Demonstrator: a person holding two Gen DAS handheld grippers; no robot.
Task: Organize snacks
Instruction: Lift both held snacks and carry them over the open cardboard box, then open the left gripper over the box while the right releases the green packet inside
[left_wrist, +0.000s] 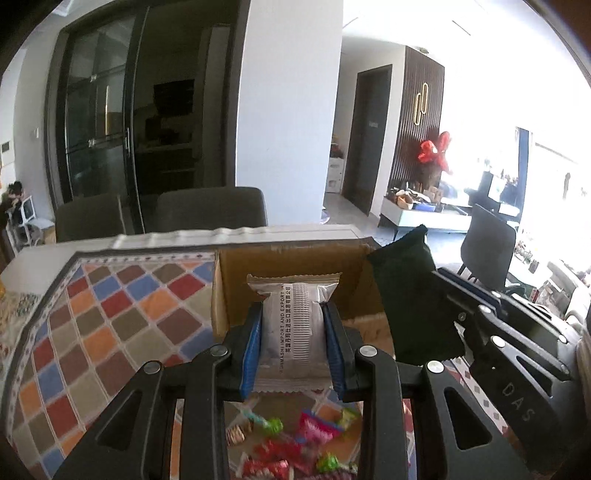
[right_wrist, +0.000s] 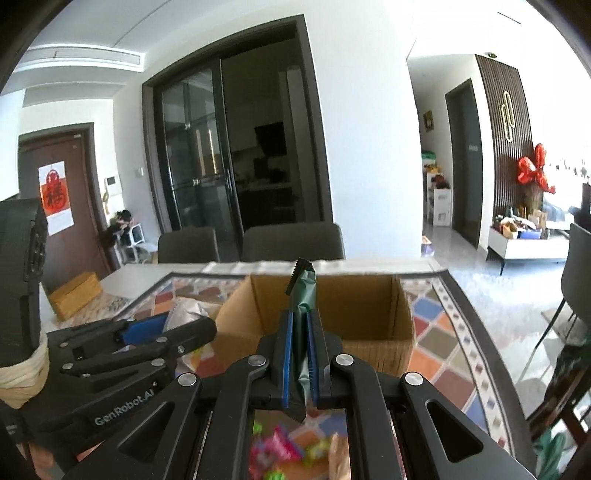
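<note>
Blue-padded jaws of the left gripper (left_wrist: 293, 328) pinch a crinkly white snack packet (left_wrist: 293, 321), right gripper (right_wrist: 301, 354) clamps a flat dark-green sachet (right_wrist: 304, 295), above an open cardboard box (right_wrist: 369, 314).

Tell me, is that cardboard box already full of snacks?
No: in the right wrist view the cardboard box stands open and its visible inside shows only bare brown walls, with no snack packets showing in it.

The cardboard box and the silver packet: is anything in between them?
Nothing: in the left wrist view the silver packet, held by the left gripper, hangs right before the open cardboard box.
</note>
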